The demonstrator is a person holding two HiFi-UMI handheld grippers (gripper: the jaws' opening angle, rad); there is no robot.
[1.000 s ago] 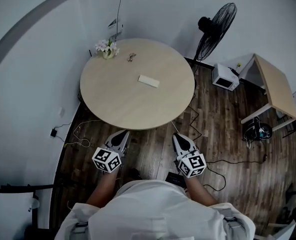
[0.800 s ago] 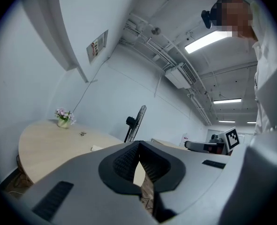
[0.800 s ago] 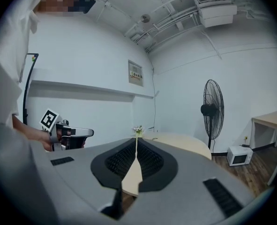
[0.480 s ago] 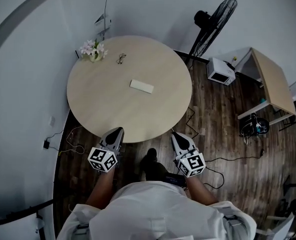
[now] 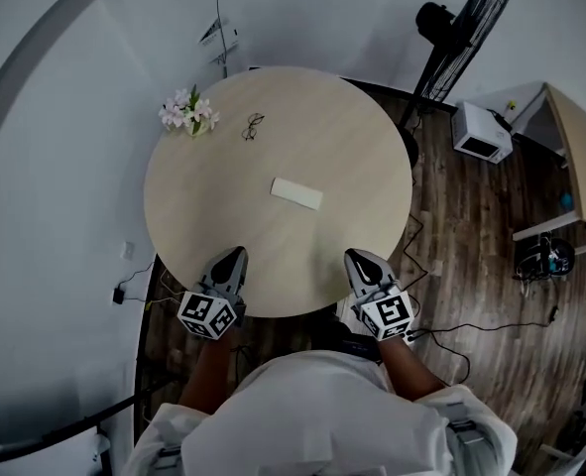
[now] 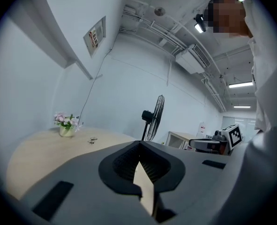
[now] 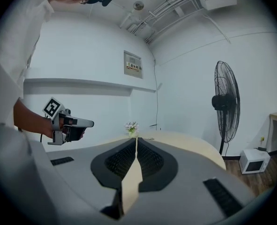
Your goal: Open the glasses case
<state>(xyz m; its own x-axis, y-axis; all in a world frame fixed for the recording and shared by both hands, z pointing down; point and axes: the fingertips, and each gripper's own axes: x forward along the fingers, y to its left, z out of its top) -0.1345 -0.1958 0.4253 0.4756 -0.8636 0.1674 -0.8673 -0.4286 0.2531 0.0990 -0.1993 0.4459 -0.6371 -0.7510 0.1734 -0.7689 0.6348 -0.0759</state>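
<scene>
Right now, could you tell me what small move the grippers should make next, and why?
Probably reach the left gripper and right gripper forward toward the glasses case. Both hover shut and empty at the near edge of the table, while the case lies untouched, apparently closed, near its middle.

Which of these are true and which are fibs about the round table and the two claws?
1. The glasses case lies on the round table, and no claw touches it. True.
2. The left claw is holding the case. False: it is shut on nothing, at the table's near edge.
3. The glasses lie on the table near the flowers. True.
4. The fan stands on the table. False: it stands on the floor beside it.
5. The right claw is wide open. False: its jaws are together.
</scene>
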